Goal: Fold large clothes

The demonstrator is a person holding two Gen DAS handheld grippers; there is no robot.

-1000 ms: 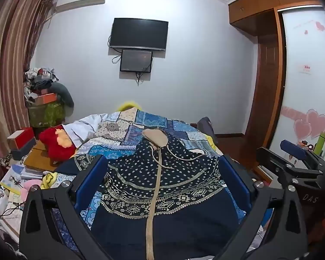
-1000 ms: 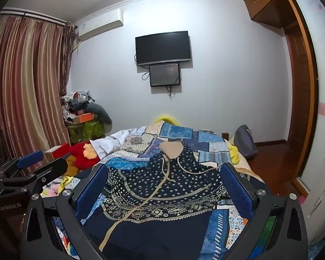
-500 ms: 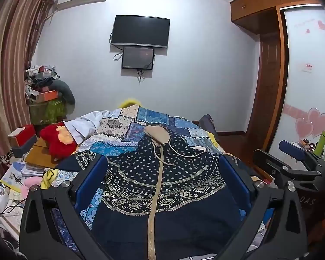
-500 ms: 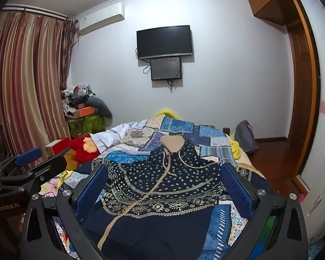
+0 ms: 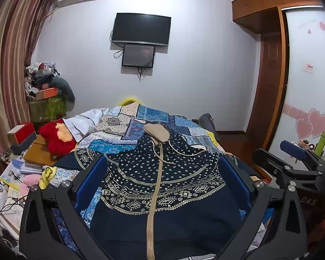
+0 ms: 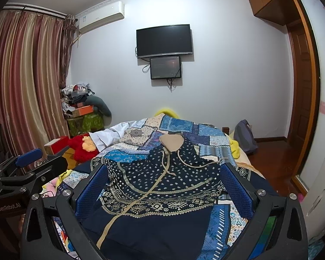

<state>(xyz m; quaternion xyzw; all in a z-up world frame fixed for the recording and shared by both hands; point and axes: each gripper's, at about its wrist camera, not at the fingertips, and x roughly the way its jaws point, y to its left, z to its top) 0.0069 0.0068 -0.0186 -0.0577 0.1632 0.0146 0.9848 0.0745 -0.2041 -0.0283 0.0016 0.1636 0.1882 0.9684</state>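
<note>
From the left wrist view, the left claw (image 5: 162,173) stands wide open with nothing between its blue-padded fingers (image 5: 91,179), hovering above the navy hooded zip jacket with beige dots and geometric bands (image 5: 162,186), which lies spread face-up on the blue patchwork quilt (image 5: 153,117) of the bed, hood away from the camera and the beige zipper (image 5: 155,195) running down the middle. The right claw (image 5: 292,164) shows at the right edge, off the bed's side. From the right wrist view, the right claw (image 6: 164,179) is likewise open and empty above the same jacket (image 6: 162,190), with the zipper (image 6: 136,201) slanting to the lower left and the loose beige drawcords (image 6: 192,164) trailing across the chest. The jacket looks soft, limp and fairly light, likely to sag and drag when lifted, so pinching the fabric at the shoulder seams or hem corners seems best, avoiding the cords.
</note>
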